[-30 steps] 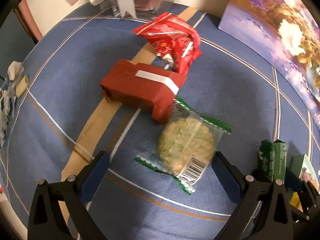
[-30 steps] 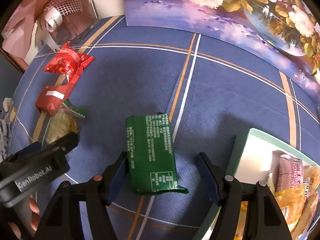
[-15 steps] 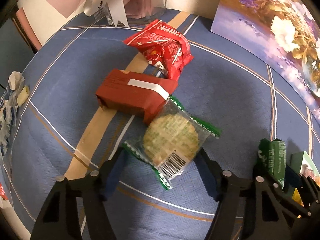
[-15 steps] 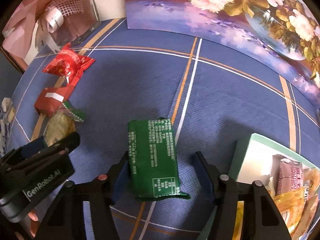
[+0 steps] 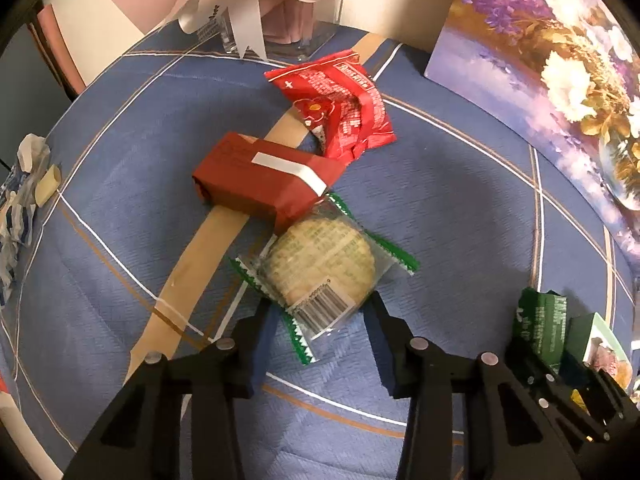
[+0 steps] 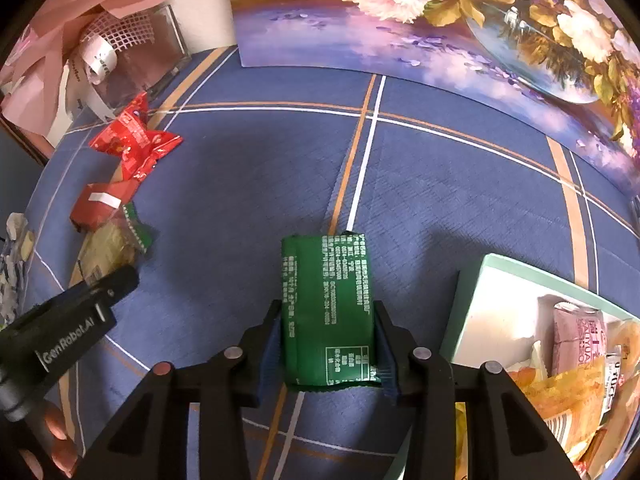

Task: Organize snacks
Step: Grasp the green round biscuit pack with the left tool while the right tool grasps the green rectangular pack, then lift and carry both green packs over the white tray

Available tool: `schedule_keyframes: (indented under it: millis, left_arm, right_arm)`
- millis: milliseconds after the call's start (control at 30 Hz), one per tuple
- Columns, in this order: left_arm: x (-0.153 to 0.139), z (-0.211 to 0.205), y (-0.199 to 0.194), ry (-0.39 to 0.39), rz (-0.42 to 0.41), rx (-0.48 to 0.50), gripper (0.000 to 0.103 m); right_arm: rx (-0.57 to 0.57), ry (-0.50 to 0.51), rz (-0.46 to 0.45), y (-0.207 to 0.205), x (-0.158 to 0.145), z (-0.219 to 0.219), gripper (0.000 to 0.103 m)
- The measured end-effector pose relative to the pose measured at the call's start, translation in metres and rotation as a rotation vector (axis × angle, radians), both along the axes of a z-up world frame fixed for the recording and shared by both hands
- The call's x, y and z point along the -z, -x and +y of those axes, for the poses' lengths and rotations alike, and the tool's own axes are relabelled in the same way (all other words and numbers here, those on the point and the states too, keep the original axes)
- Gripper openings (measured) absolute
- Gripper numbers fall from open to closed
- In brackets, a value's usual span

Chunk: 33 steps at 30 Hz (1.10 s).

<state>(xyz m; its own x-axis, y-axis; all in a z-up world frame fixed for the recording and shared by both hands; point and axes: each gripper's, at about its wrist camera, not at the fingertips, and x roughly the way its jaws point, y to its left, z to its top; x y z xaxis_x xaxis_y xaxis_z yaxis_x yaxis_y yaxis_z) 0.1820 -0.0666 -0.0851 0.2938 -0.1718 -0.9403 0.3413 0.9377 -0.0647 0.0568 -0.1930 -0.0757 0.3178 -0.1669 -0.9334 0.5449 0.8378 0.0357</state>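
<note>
A round cookie in a clear, green-edged packet (image 5: 320, 268) lies on the blue cloth against a dark red box (image 5: 260, 180). My left gripper (image 5: 318, 312) points steeply down over it. Its jaws are closing, and the pads touch the wrapper's near end on both sides. A flat green packet (image 6: 328, 304) lies lengthwise between the fingers of my right gripper (image 6: 328, 312). Those jaws are closing too, with both pads against the packet's long edges. A red foil pouch (image 5: 340, 108) sits beyond the red box.
A mint-rimmed white box (image 6: 472, 300) holding several snacks stands at the right. A floral painting (image 6: 440, 20) leans along the back. A clear vase with pink ribbons (image 5: 280, 12) stands at the back left, and crumpled wrappers (image 5: 24, 184) lie at the left edge.
Both pairs of jaws have narrowed from wide apart to touching their packets. The left gripper has shifted forward over the cookie packet. The right gripper has stayed in place.
</note>
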Motion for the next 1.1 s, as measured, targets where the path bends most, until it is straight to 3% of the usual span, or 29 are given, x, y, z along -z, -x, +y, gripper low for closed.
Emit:
schedule_keyframes:
  millis: [733, 833, 1100]
  left_arm:
    - [-0.033, 0.009, 0.021, 0.063, -0.006, 0.029, 0.032]
    - [-0.037, 0.011, 0.023, 0.071, -0.004, 0.026, 0.024]
    - [-0.038, 0.012, 0.028, 0.081, 0.010, 0.042, 0.024]
  right_arm:
    - [0.013, -0.024, -0.050, 0.022, -0.026, 0.024, 0.042]
    - [0.020, -0.020, -0.059, 0.025, -0.029, 0.027, 0.034]
    - [0.008, -0.033, -0.041, 0.026, -0.028, 0.030, 0.035]
